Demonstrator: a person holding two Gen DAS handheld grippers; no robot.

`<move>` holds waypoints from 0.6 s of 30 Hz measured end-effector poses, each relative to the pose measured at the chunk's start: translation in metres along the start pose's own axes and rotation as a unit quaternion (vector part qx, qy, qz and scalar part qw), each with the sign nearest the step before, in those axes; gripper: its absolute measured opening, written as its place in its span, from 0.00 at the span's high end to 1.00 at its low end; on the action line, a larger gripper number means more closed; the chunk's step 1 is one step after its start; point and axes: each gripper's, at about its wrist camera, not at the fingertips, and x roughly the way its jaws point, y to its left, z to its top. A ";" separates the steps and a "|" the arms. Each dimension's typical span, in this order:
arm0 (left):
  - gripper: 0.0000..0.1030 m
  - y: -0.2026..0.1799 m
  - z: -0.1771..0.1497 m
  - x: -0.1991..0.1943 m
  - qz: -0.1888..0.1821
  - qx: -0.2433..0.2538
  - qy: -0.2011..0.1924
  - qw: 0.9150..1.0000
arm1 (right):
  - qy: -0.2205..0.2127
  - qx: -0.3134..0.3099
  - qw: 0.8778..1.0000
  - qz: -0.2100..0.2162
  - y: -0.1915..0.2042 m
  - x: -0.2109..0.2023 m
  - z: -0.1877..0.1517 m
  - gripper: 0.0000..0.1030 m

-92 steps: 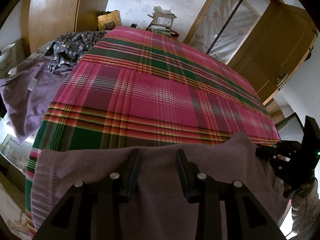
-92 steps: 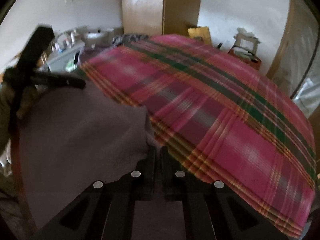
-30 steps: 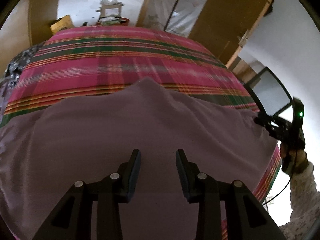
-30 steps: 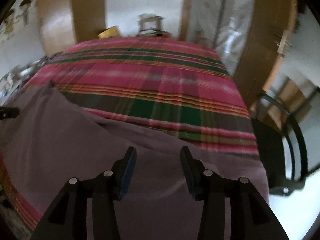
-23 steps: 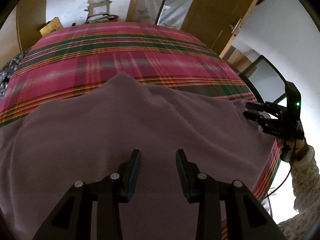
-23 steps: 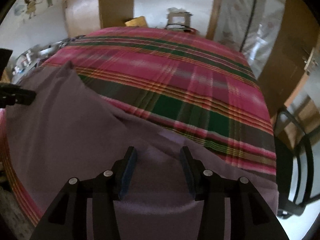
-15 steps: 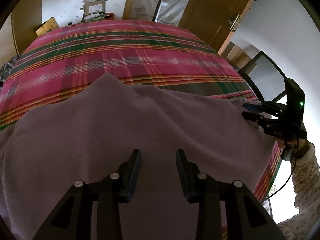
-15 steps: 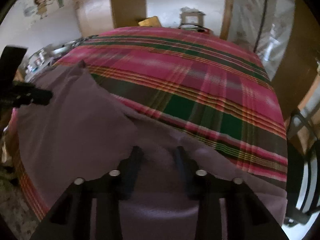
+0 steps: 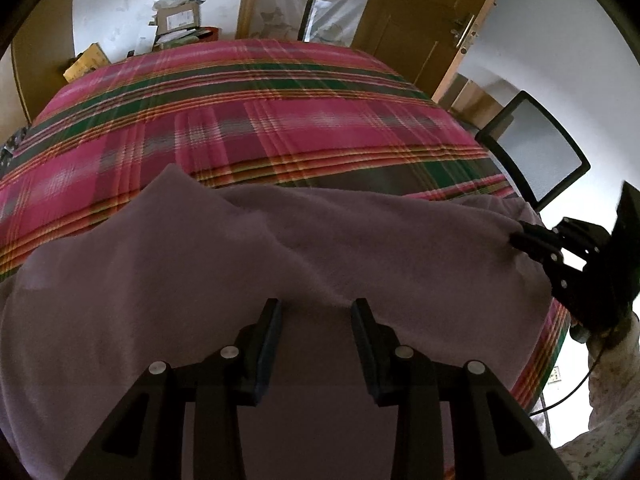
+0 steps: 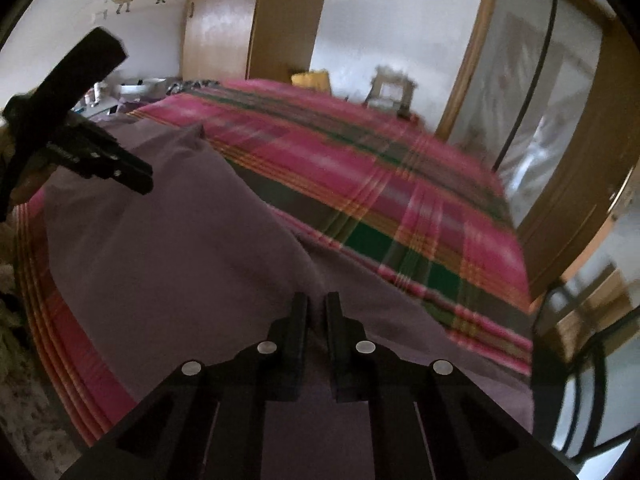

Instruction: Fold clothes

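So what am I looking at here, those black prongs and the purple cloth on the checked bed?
No robot: a person holds a hand-held pincer tool in each hand, each with a wide-angle camera looking along its two fingers. One picture comes from the left gripper, the other from the right gripper. A purple garment lies spread over the near edge of a bed with a pink and green plaid cover. The left gripper hangs open above the cloth. The right one's jaws are closing, with a fold of the garment between them. An office chair stands beside the bed.
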 end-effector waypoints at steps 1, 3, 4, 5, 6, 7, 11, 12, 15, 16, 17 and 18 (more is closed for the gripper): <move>0.64 -0.003 0.001 0.001 0.000 0.003 -0.002 1.000 | 0.000 -0.006 1.000 -0.007 0.002 0.000 -0.002 0.91; 0.64 -0.008 0.003 0.002 0.001 0.008 -0.005 1.000 | -0.007 -0.014 1.000 -0.020 0.006 -0.003 -0.004 0.91; 0.64 -0.010 0.004 0.003 -0.001 0.011 -0.005 1.000 | -0.016 -0.016 0.999 -0.029 0.006 -0.004 -0.003 0.91; 0.64 -0.012 0.006 0.005 -0.002 0.014 -0.006 1.000 | -0.024 -0.015 0.999 -0.037 0.006 -0.005 -0.002 0.92; 0.64 -0.014 0.007 0.006 -0.002 0.016 -0.007 1.000 | -0.028 -0.011 0.999 -0.042 0.003 -0.004 0.000 0.92; 0.64 -0.015 0.009 0.008 -0.002 0.017 -0.006 1.000 | -0.029 -0.008 0.999 -0.044 0.000 -0.001 0.002 0.92; 0.64 -0.018 0.016 0.017 0.000 0.017 -0.003 1.000 | -0.014 -0.004 0.999 -0.049 -0.011 0.017 0.009 0.92; 0.64 -0.019 0.017 0.019 0.001 0.017 -0.002 1.000 | -0.012 -0.004 0.999 -0.050 -0.012 0.020 0.010 0.92; 0.64 -0.018 0.019 0.022 0.000 0.011 -0.004 1.000 | -0.008 -0.002 0.999 -0.048 -0.017 0.026 0.013 0.92; 0.64 -0.018 0.019 0.022 -0.001 0.011 -0.004 1.000 | -0.006 -0.002 0.999 -0.046 -0.018 0.027 0.013 0.92; 0.64 -0.018 0.019 0.023 -0.002 0.011 -0.005 1.000 | -0.001 -0.002 0.999 -0.044 -0.019 0.029 0.013 0.92; 0.64 -0.018 0.020 0.023 -0.002 0.010 -0.006 1.000 | 0.003 0.000 0.999 -0.044 -0.019 0.032 0.013 0.92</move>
